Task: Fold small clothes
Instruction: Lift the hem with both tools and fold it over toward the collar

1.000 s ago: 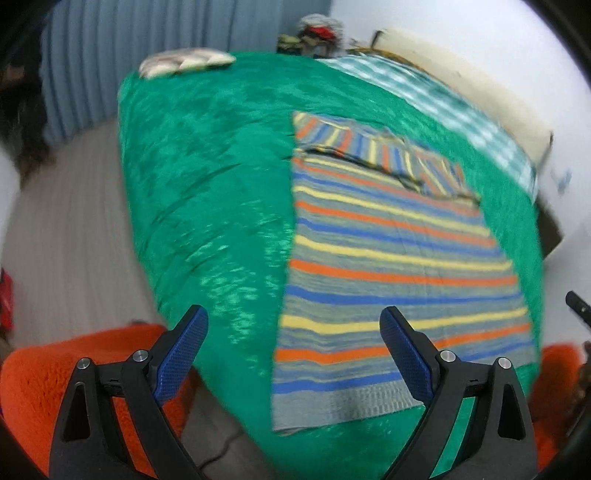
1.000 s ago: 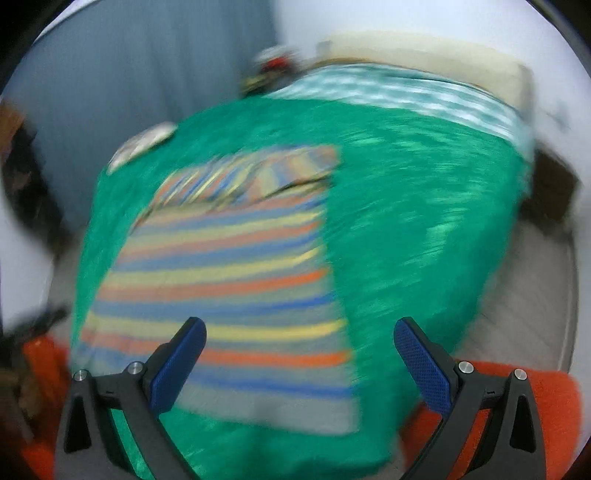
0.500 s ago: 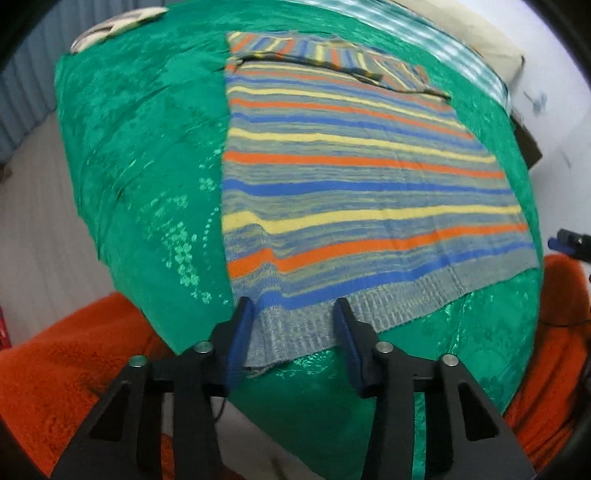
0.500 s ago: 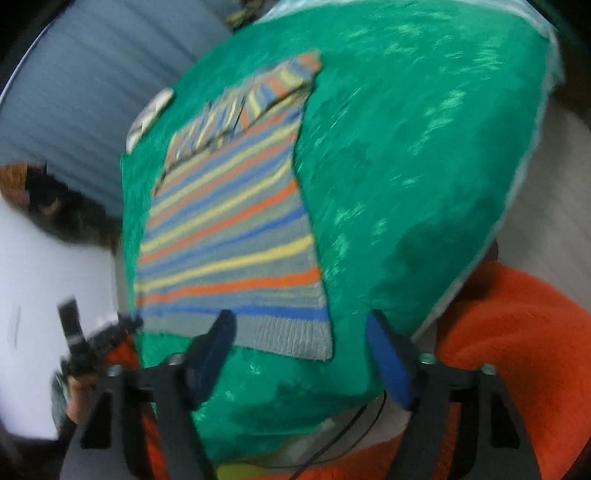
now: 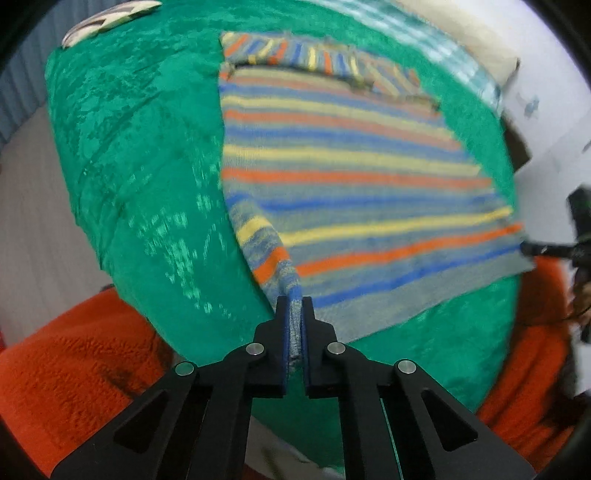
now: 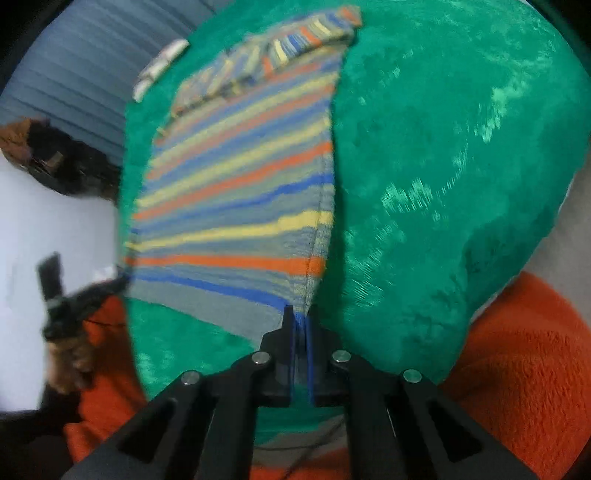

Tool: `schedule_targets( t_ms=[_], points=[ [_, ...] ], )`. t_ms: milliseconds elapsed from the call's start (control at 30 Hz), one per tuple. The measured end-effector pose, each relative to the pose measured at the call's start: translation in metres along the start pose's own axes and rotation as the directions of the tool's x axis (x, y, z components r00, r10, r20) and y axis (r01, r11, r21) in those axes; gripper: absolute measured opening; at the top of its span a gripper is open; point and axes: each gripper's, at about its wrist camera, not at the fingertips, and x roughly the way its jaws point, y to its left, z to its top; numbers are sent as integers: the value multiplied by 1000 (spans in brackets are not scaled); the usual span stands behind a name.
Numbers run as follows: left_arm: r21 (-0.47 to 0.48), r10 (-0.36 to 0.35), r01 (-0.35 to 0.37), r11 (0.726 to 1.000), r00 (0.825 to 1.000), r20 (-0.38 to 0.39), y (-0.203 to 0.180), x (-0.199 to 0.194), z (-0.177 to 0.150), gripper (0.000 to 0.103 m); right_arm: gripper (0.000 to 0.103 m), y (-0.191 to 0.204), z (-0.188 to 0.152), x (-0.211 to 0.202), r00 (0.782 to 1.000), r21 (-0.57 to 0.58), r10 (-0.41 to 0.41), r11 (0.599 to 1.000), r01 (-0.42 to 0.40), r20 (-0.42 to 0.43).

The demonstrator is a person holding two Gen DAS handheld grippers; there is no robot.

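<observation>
We see a striped knit sweater (image 5: 351,177) lying flat on a green bedspread (image 5: 140,147), its grey ribbed hem at the near edge of the bed and its folded sleeves toward the far edge. Our left gripper (image 5: 294,312) is clamped on the hem's left corner, lifting a ridge of fabric. Our right gripper (image 6: 300,321) is likewise pinched tight on the hem's right corner. An orange fleece blanket (image 6: 524,369) lies below the near edge. A small folded cloth (image 5: 107,20) sits at the far left corner. No writing is readable.
</observation>
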Motion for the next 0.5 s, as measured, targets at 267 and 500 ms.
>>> schedule_targets(
  t_ms=[267,500],
  points=[
    [-136,-158,183,974,972,175,33,-15,129,3,4,-5,91,-11,970,77,168,980,-183,173],
    [-221,-131,183,958,964,231,67,52,276,3,4,-23,247,23,954,117,153,975,-189,259]
  ],
)
